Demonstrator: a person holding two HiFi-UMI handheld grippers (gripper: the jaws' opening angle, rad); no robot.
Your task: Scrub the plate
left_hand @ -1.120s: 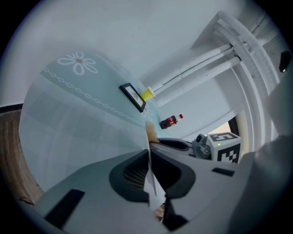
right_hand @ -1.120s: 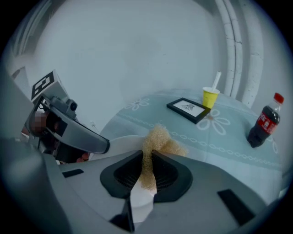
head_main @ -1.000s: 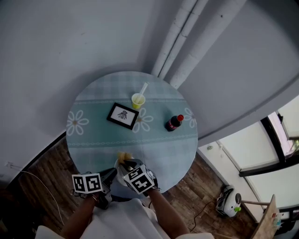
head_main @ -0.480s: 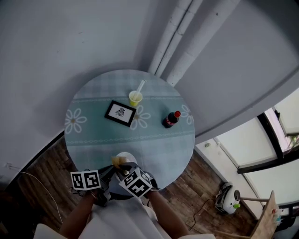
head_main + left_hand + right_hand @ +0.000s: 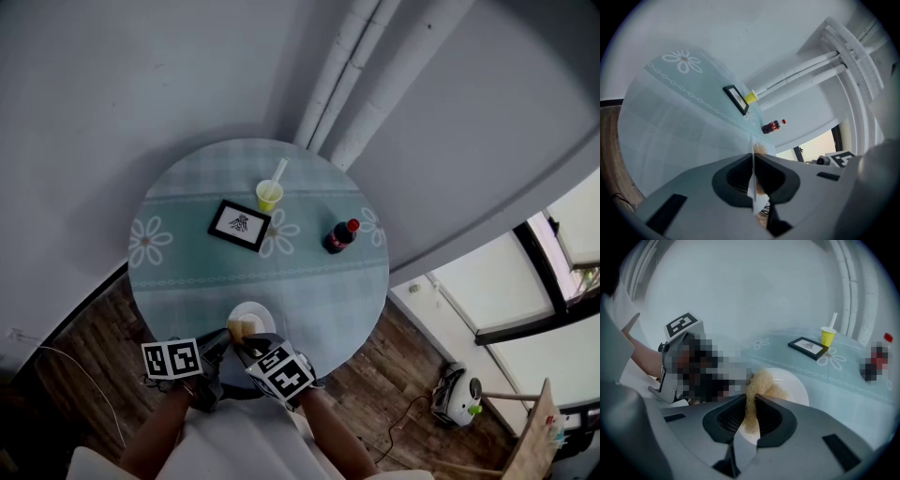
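A white plate (image 5: 259, 310) lies at the near edge of the round teal table (image 5: 187, 272). My left gripper (image 5: 223, 339) is shut on the plate's near rim; in the left gripper view the rim (image 5: 752, 191) shows edge-on as a thin white line between the closed jaws (image 5: 753, 161). My right gripper (image 5: 247, 341) is shut on a beige scrub sponge (image 5: 761, 383), whose free end rests on the plate (image 5: 793, 389). In the head view the sponge (image 5: 241, 328) sits on the plate's near left part.
Farther back on the table stand a black picture frame (image 5: 240, 225), a yellow cup with a straw (image 5: 268, 195) and a cola bottle (image 5: 339, 236). White pipes (image 5: 342, 70) run up the wall behind. Wooden floor (image 5: 384, 394) lies round the table.
The right gripper and sponge have drawn back a little toward me, so more of the white plate shows beyond them. The left gripper keeps its hold on the rim.
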